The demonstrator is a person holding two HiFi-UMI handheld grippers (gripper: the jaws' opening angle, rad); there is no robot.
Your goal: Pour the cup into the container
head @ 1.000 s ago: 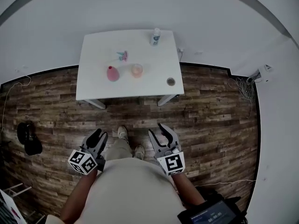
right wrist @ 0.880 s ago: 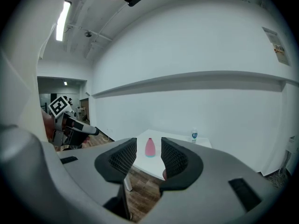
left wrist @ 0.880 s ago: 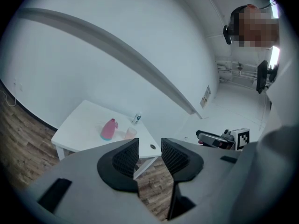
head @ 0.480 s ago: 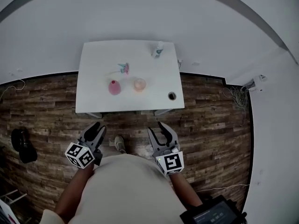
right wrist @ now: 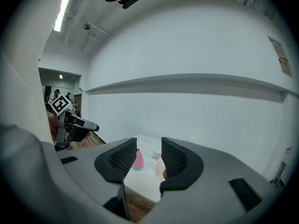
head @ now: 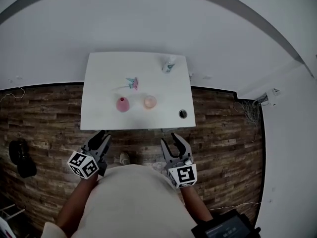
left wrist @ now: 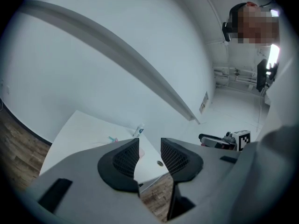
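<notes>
Left tool (head: 101, 136) and right tool (head: 170, 139) pinched shut, empty; at tabletop (head: 101, 81), best open right wide, meet peach cup (head: 150, 102) level, mid-wall.

No words or numbers can be read. The cube (head: 85, 163) on the left gripper (head: 101, 136) and the one on the right gripper (head: 170, 139) show black and white square marks. The bottle (head: 168, 64) on the bench (head: 99, 88) has a label, too small to read. The screen (head: 225, 228) is too blurry.
</notes>
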